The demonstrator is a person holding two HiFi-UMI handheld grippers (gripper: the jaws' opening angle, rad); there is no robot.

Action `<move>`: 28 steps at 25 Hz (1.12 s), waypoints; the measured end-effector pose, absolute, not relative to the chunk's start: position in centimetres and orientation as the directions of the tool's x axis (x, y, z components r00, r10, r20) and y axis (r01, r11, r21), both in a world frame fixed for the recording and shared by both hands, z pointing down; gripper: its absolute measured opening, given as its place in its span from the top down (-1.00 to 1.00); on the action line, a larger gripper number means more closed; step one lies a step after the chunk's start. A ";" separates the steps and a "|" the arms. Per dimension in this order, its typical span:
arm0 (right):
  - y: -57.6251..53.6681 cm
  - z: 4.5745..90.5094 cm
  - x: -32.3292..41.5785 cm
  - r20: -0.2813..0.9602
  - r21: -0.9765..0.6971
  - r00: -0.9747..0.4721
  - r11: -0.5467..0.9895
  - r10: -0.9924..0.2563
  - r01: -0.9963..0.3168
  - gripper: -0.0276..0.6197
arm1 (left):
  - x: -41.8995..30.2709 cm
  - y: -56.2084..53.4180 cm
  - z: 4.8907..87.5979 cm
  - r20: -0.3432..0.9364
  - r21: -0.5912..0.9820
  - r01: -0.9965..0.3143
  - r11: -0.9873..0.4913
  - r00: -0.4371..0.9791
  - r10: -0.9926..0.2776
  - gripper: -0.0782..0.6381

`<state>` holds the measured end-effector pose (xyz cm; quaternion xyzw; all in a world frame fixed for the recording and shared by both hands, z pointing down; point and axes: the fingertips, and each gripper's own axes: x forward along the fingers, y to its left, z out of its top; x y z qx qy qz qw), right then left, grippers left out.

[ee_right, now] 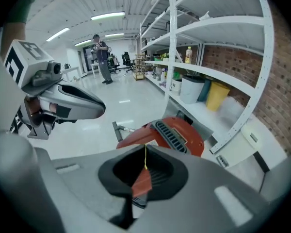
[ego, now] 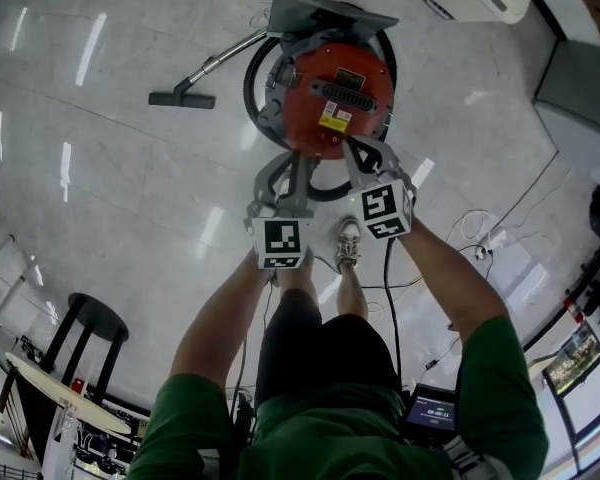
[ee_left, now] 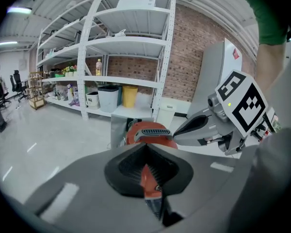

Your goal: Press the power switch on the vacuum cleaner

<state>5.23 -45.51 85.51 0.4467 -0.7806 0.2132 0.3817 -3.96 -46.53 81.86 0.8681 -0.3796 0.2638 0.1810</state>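
Two grippers: jaws clenched, nothing held
Left gripper [ego: 285, 173]: close to vacuum cleaner [ego: 335, 88], person's side
Right gripper [ego: 368, 163]: beside it, same side

Right tool [ee_right: 145, 148]: jaws together, nothing gripped, pointing at the red vacuum cleaner [ee_right: 182, 132]; can't tell if touching. Left tool [ee_right: 63, 103] at upper left. Floor nozzle [ee_right: 117, 128] beyond the vacuum. Shelving [ee_right: 218, 42] on the right, person [ee_right: 103, 57] far back.

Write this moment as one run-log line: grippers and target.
left gripper: shut, empty | right gripper: shut, empty | target: red round vacuum cleaner on pale glossy floor, just ahead of both grippers
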 end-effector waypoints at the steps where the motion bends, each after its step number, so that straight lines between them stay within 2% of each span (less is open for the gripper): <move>1: -45.7 84.3 5.2 0.773 0.010 -0.318 0.512 -0.549 -0.859 0.90 | -3.9 -46.5 80.8 0.587 0.109 -0.756 -0.646 0.573 -0.572 0.76; 14: -45.2 63.2 7.3 0.561 0.013 -0.400 0.491 -0.725 -0.871 0.90 | -4.0 -44.8 63.4 0.426 0.039 -0.788 -0.614 0.569 -0.703 0.76; 28: -34.4 44.7 13.1 0.335 0.063 -0.420 0.465 -0.844 -0.883 0.90 | -4.1 -35.7 47.2 0.262 0.027 -0.840 -0.541 0.529 -0.807 0.77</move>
